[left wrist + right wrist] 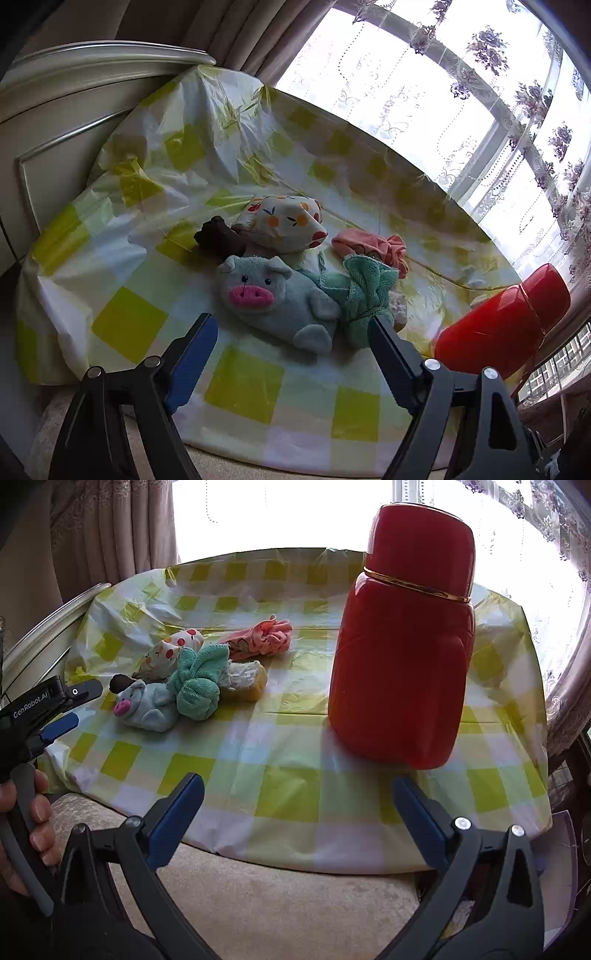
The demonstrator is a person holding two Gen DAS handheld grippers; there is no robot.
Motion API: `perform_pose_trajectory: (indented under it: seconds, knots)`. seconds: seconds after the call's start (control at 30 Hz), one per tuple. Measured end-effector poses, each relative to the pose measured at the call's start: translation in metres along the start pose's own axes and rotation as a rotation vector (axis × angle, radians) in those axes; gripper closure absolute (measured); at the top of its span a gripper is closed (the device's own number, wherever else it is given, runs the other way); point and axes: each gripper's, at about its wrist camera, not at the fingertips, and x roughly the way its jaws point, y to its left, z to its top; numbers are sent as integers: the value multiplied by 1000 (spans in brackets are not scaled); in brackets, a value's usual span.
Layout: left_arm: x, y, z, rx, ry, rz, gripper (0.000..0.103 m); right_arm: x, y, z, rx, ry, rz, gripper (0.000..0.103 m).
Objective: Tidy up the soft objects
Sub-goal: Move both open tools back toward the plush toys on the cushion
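I see both claws over the near edge of a checked yellow-green tablecloth (295, 790), each spread wide with nothing between its blue pads. The left gripper (291, 343) faces the heap of soft things; the right gripper (299, 805) faces bare cloth — the widest open room, between the heap and the near hem, where beige upholstery (280, 901) begins. The cloth's far edge runs along the bright window (424, 110); on the heap's side it crumples up against a cream moulded panel (74, 110).

One container: a red flask (402, 642), upright, lid on, contents hidden, standing well apart from the heap on the window side.

The heap lies mid-table. A blue-grey pig plush (277, 295) lies nearest my left claw, snout turned toward the camera, body running back and right until it touches a knotted green towel (364, 295). Behind the pig sit a fruit-print pouch (288, 221) and a dark brown piece (218, 236); a pink cloth (373, 247) lies just beyond the towel, and a yellow sponge-like block (243, 683) rests against it. A hand (37, 819) grips the left tool's handle.
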Motion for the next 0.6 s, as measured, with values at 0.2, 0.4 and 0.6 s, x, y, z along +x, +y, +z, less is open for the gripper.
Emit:
perform_pose_trajectory:
  seconds: [0.2, 0.4, 0.6]
  knots:
    - [28, 15, 12, -31, 55, 20, 19, 24, 21, 16, -31, -6, 15, 1]
    - [62, 27, 20, -71, 135, 25, 19, 53, 50, 37, -95, -39, 42, 1]
    - [80, 36, 24, -105, 157, 40, 18, 82, 75, 56, -155, -61, 60, 1]
